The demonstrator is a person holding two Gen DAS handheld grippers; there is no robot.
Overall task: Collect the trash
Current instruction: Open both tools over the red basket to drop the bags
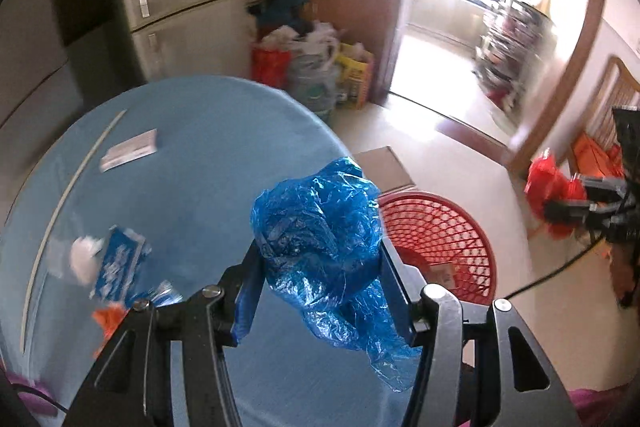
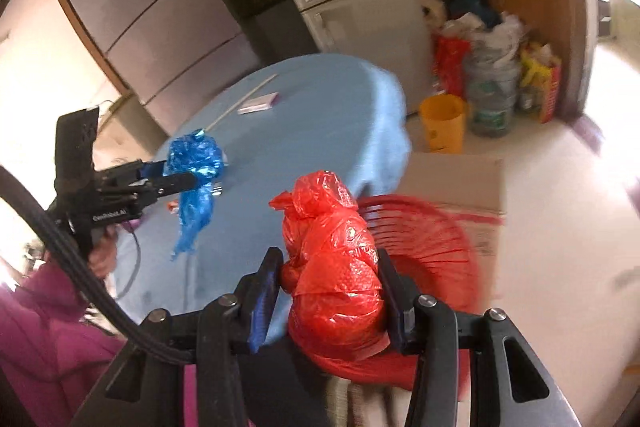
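My left gripper (image 1: 320, 259) is shut on a crumpled blue plastic bag (image 1: 320, 227) and holds it above the blue table (image 1: 192, 155), near its right edge. It also shows in the right wrist view (image 2: 192, 179) with the blue bag (image 2: 196, 167). My right gripper (image 2: 330, 267) is shut on a crumpled red plastic bag (image 2: 332, 259), held over the red mesh basket (image 2: 432, 239). In the left wrist view the right gripper (image 1: 560, 203) with the red bag (image 1: 548, 183) is at the far right, and the basket (image 1: 440, 239) stands on the floor beside the table.
On the table lie a white card box (image 1: 132, 149), a long white stick (image 1: 72, 187), a blue-white wrapper (image 1: 120, 263), white crumpled paper (image 1: 84, 255) and an orange scrap (image 1: 110, 319). A cardboard sheet (image 2: 460, 183), yellow bucket (image 2: 444, 123) and piled bags (image 1: 312, 67) sit on the floor.
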